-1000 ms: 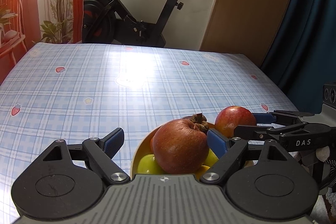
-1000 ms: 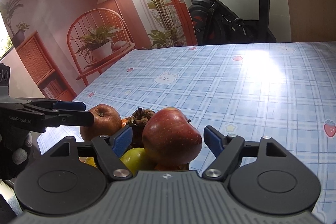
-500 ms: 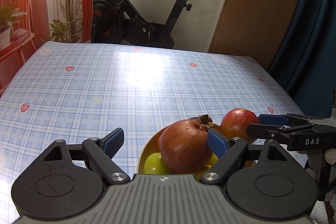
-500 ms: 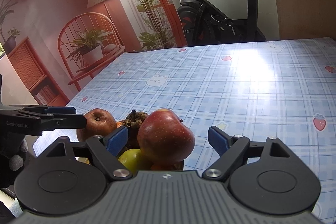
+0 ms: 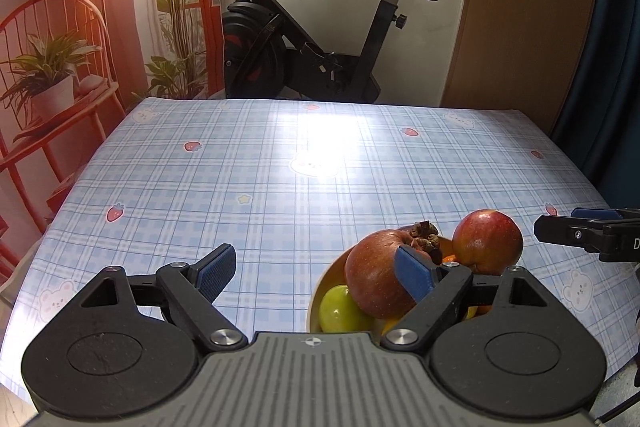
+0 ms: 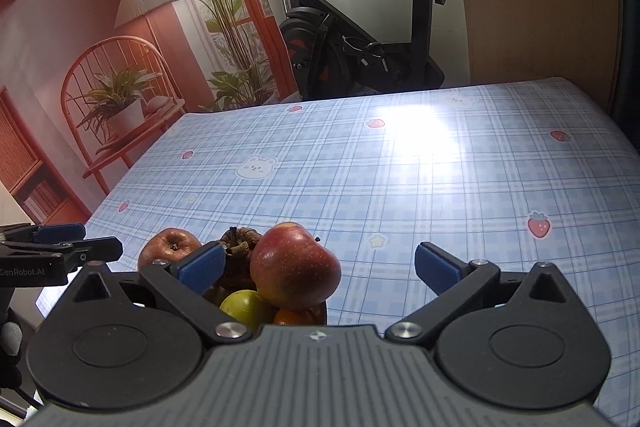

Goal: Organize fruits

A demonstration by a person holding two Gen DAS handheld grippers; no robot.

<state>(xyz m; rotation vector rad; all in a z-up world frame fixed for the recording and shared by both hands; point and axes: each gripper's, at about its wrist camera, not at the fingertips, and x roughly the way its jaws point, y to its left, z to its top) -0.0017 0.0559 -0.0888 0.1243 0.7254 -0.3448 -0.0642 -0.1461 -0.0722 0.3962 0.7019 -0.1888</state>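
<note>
All fruit sits heaped in the yellow bowl (image 5: 320,291), nothing left on the tablecloth (image 5: 280,187); left gripper (image 5: 316,269) released, right gripper (image 6: 320,267) opening, both empty.

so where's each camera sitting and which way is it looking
Left wrist view: on the left claw, looking forward and down over the checked tablecloth toward the exercise bike; its own open fingers show, the yellow bowl of fruit at lower right, the right claw at the right edge.
Right wrist view: on the right claw, jaws opening around nothing, facing the same way; the bowl sits lower left, the left claw at the left edge.
Shared: bowl, red apples, tablecloth, bike.
</note>
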